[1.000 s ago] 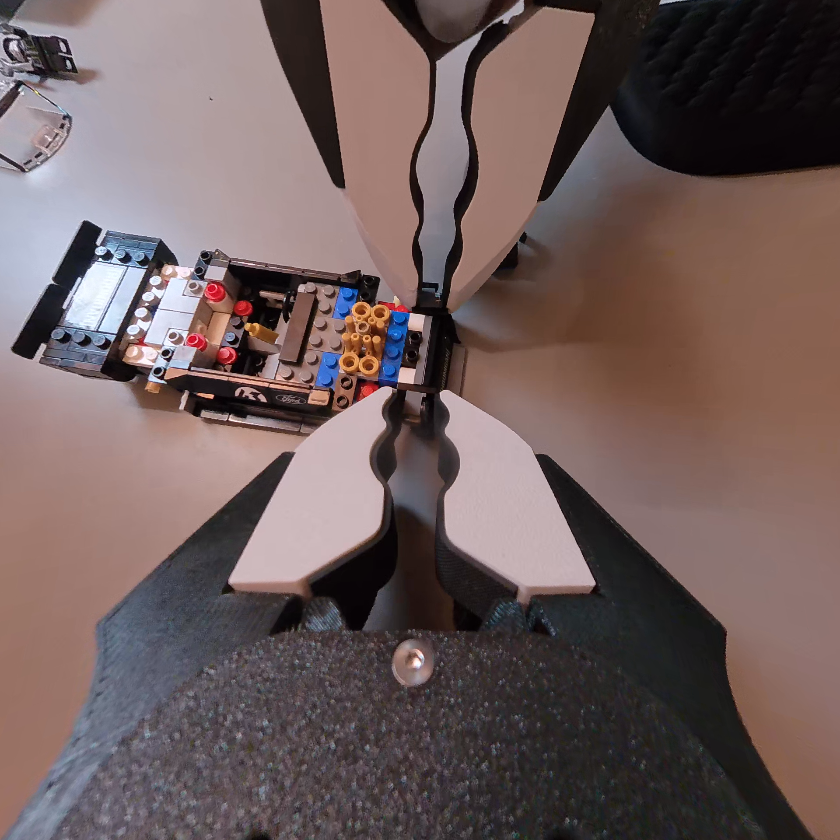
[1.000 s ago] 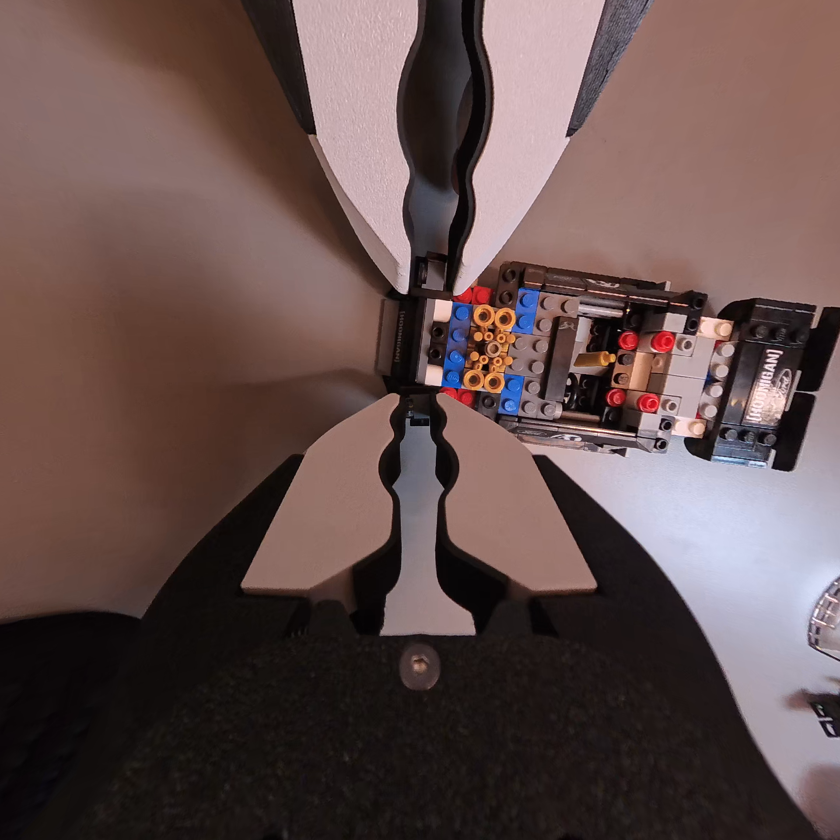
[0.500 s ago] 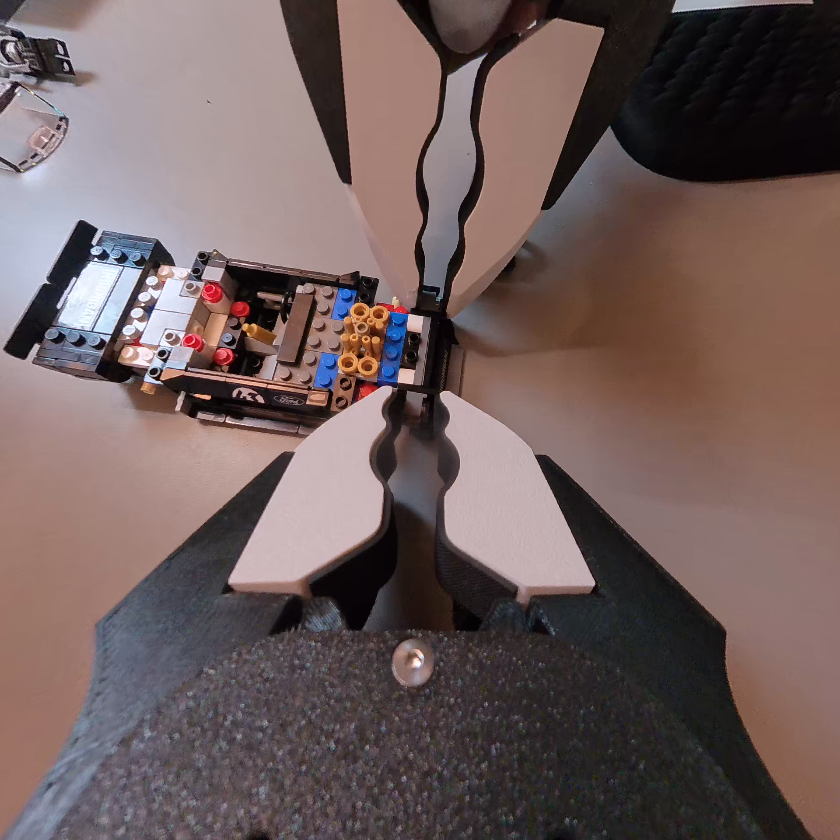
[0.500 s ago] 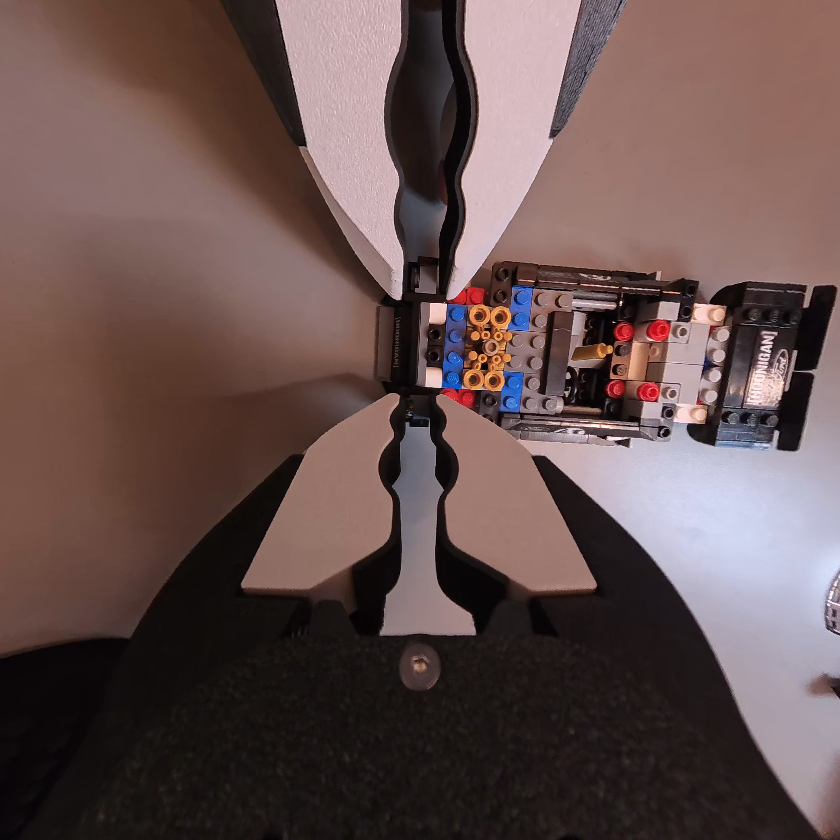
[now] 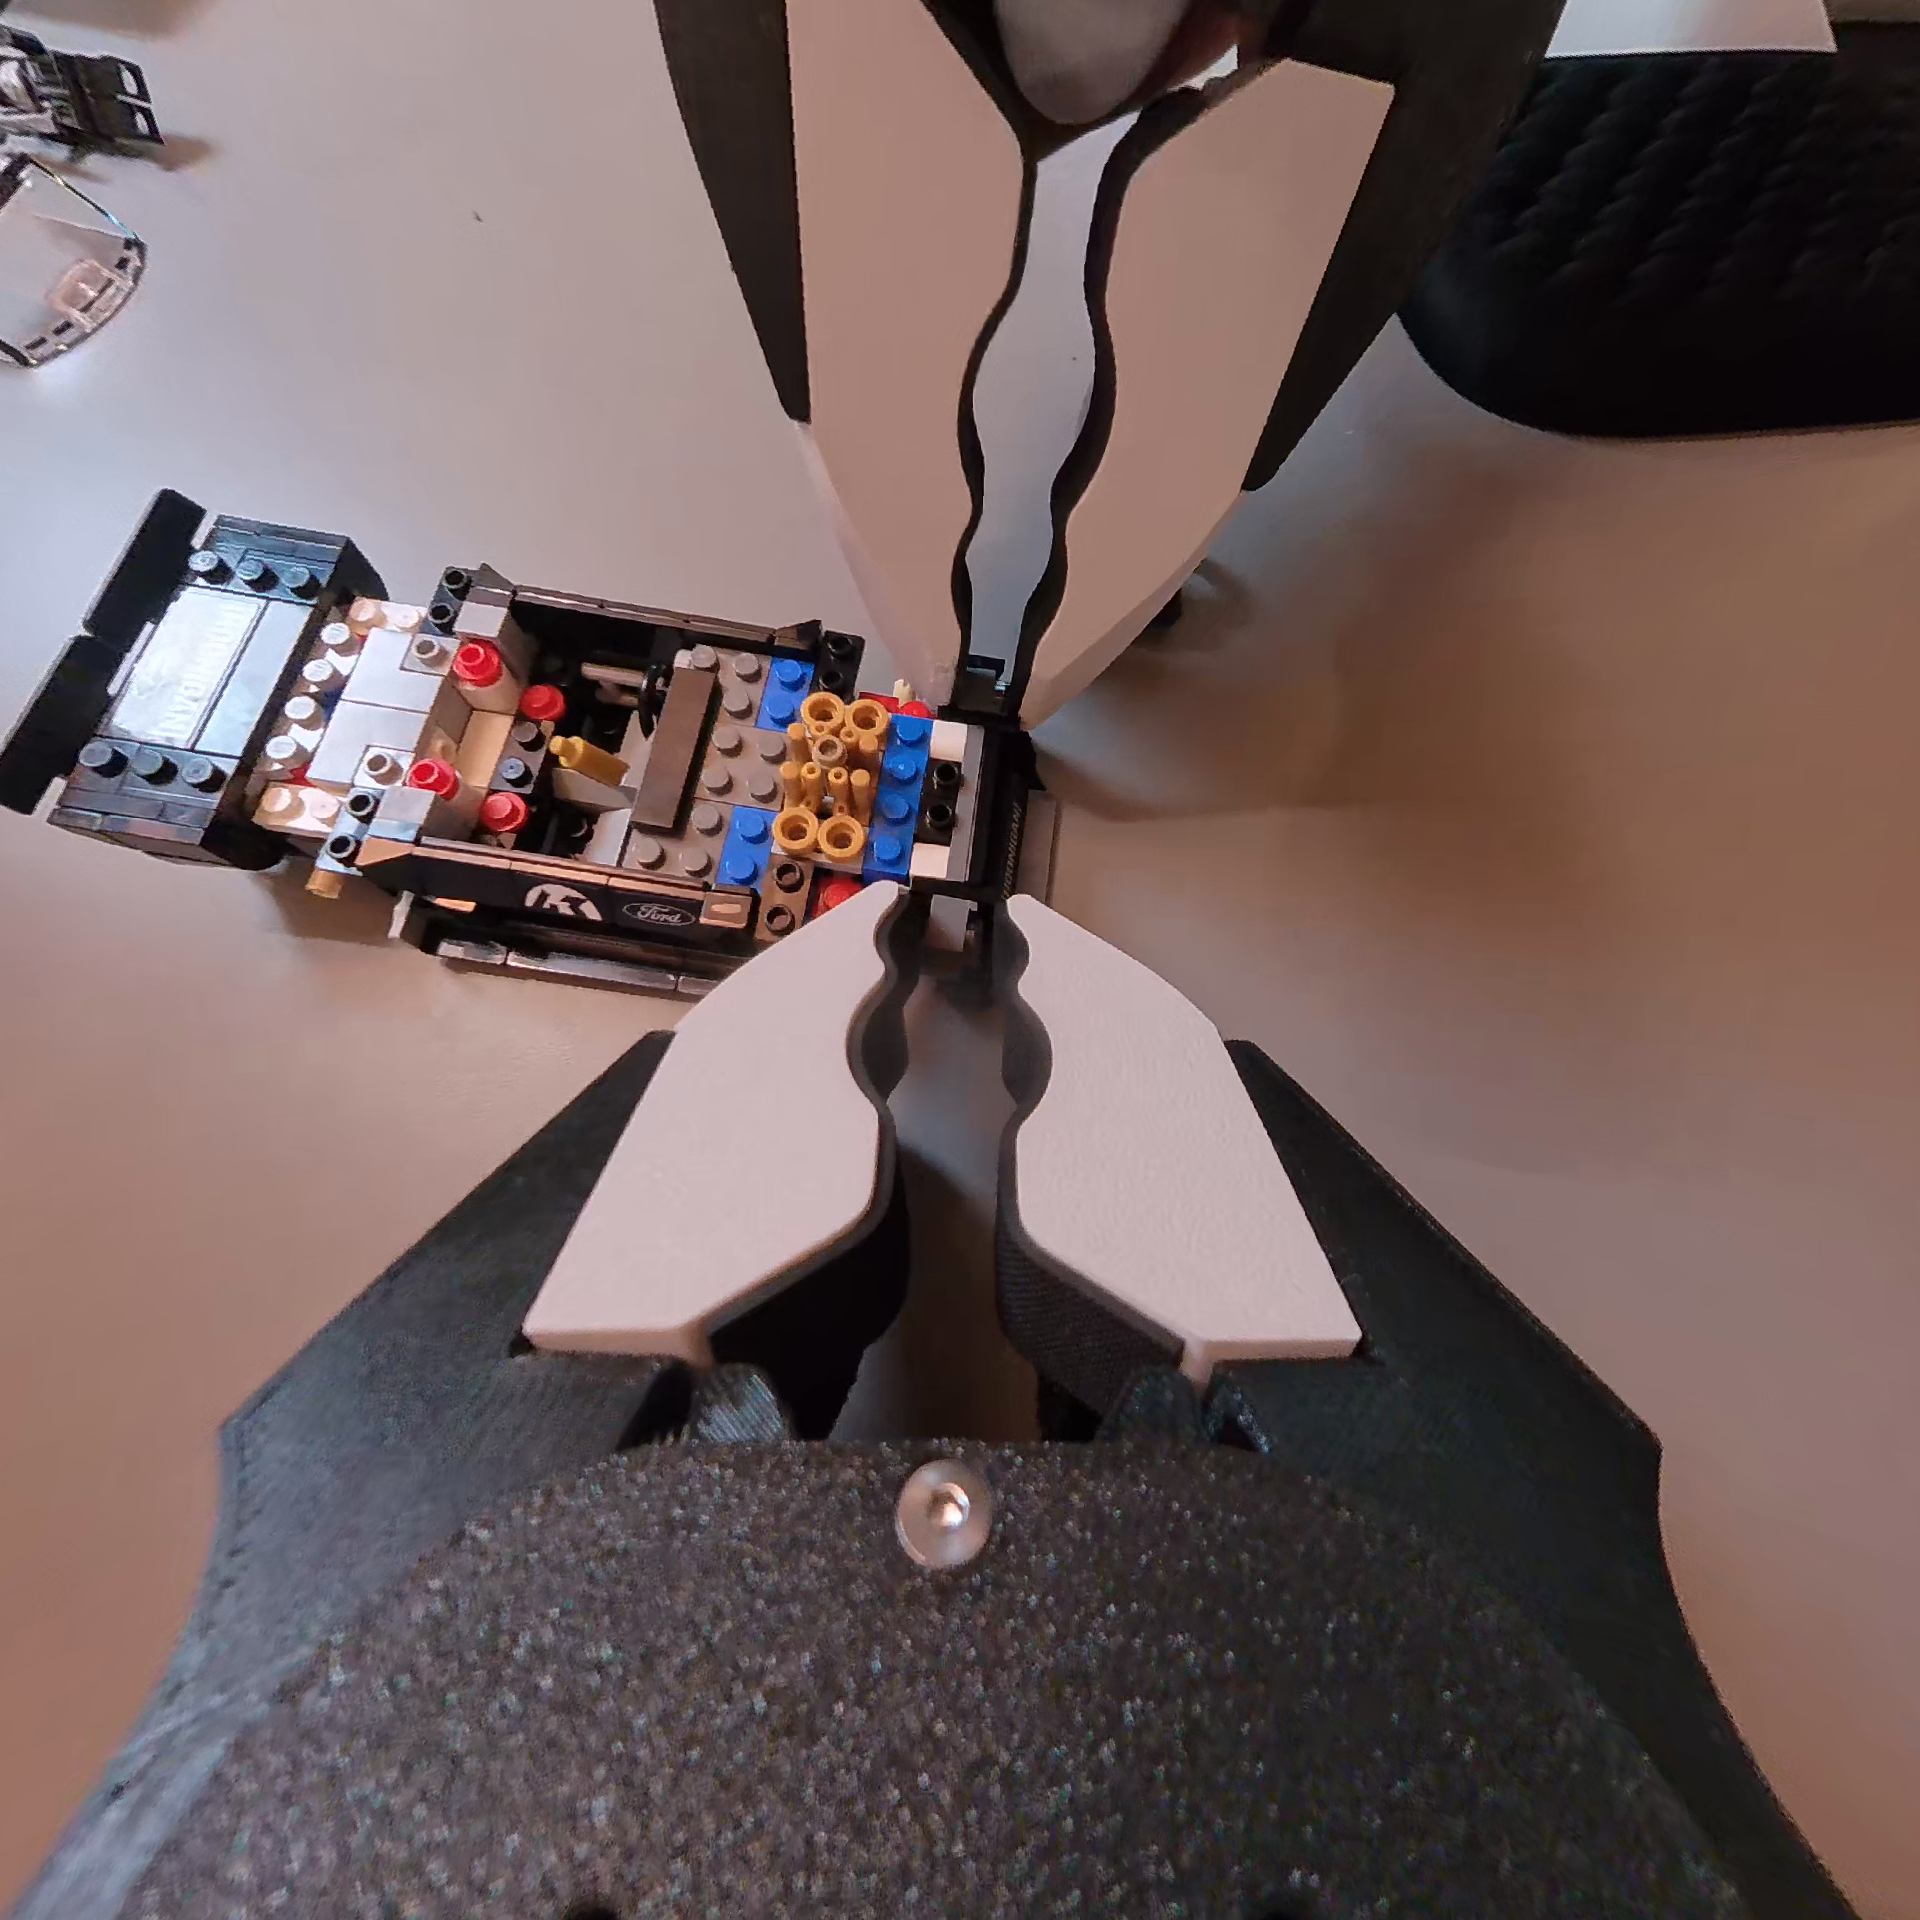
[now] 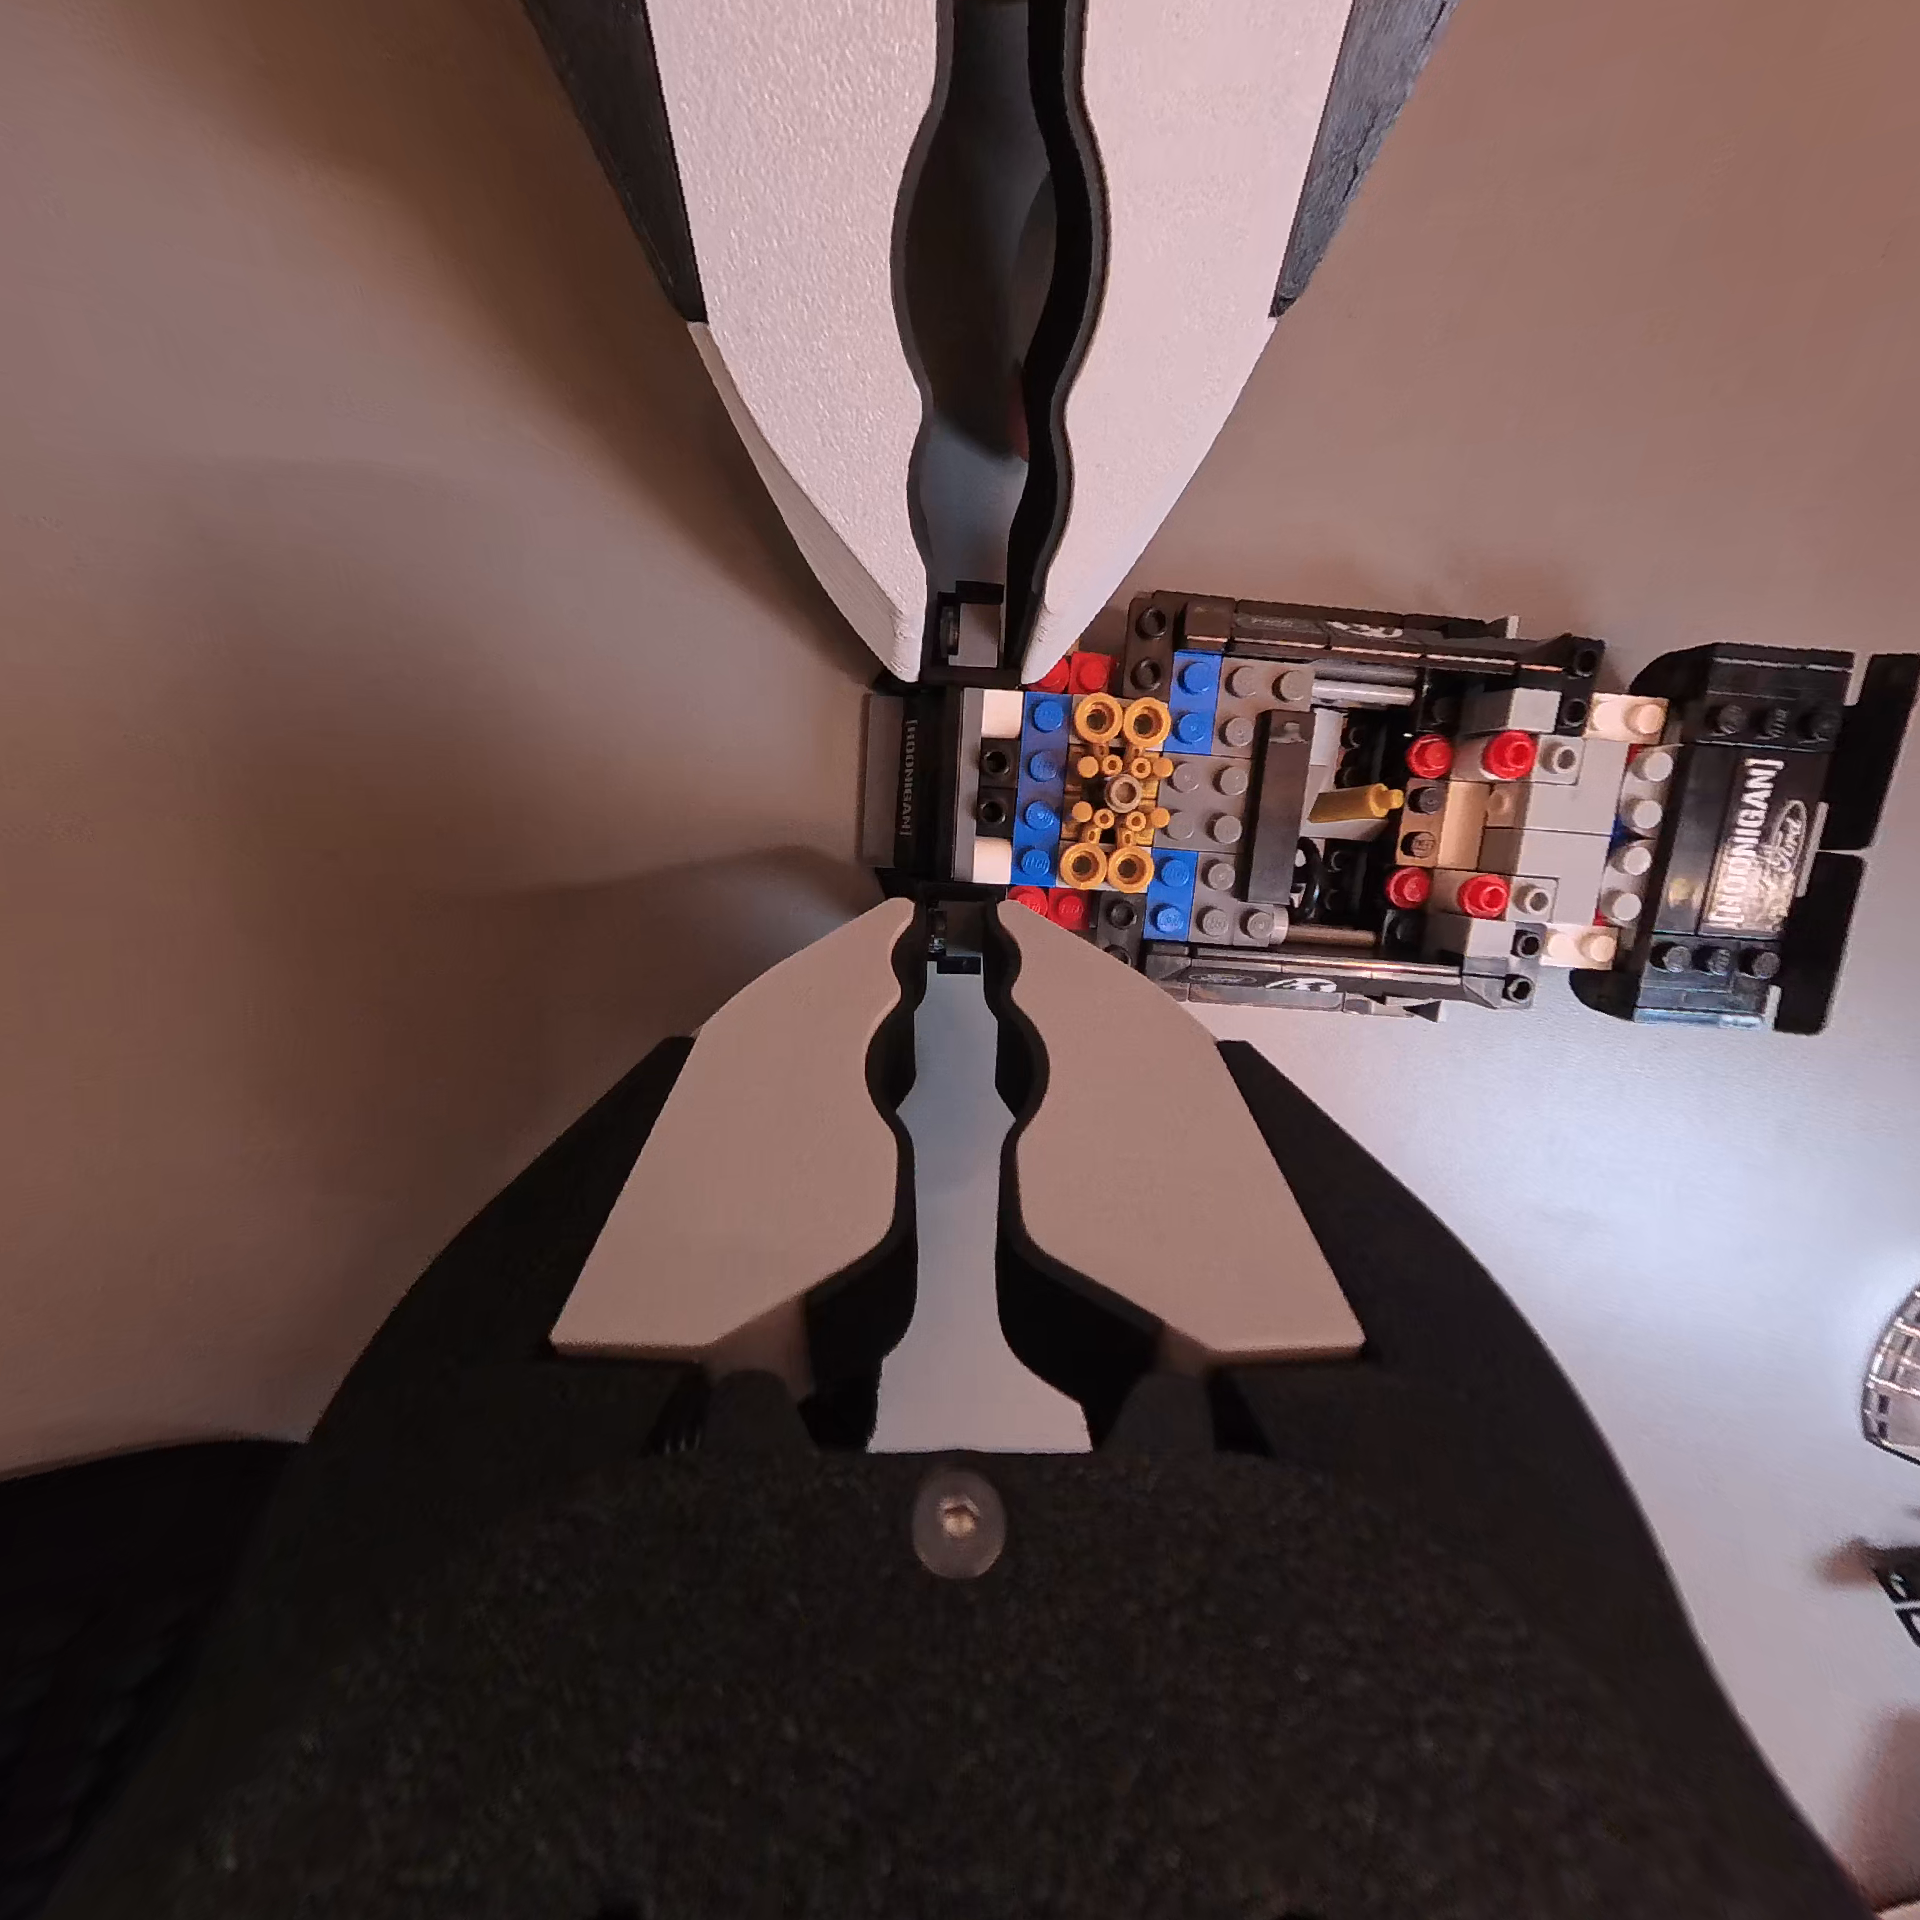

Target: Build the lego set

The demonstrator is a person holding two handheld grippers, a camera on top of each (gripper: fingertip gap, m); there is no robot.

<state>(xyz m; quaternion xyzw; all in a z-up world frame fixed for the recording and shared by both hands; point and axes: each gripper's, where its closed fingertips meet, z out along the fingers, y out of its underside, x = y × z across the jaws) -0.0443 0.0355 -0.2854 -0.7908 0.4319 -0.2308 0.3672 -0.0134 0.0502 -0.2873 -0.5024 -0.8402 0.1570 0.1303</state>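
The left gripper [image 5: 951, 914], with pale grey finger plates on black textured mounts, has its fingertips drawn close together around a small black and grey piece at one end corner of the partly built Lego car [image 5: 582, 769]. The piece fills the narrow gap, so the jaws appear clamped on it. Opposite, the right gripper [image 5: 987, 670] comes in from the far side of the left wrist view, tips closed on a black stub at the other corner of the same end.

The right wrist view shows the mirror of this: the right gripper [image 6: 956, 920] grips a small black part at the near corner of the car [image 6: 1351, 821], and the left gripper [image 6: 971, 634] pinches a grey and black block at the far corner. The two grippers face each other across the car's end, tips touching the model.

The car lies flat on the beige-grey table [image 5: 1507, 935], roofless, showing grey studded plates, blue bricks, red round studs and a cluster of gold tubes [image 5: 831, 764] near the held end. Its black spoiler end [image 5: 177, 675] points away from the grippers.

Only the left wrist view shows a clear transparent piece [image 5: 68, 286] and a small black and white assembly [image 5: 73, 88] at the far left, and a black quilted cushion [image 5: 1714, 239] at the far right. Only the right wrist view shows a shiny silver curved object [image 6: 1896, 1392], cut off at the right edge.
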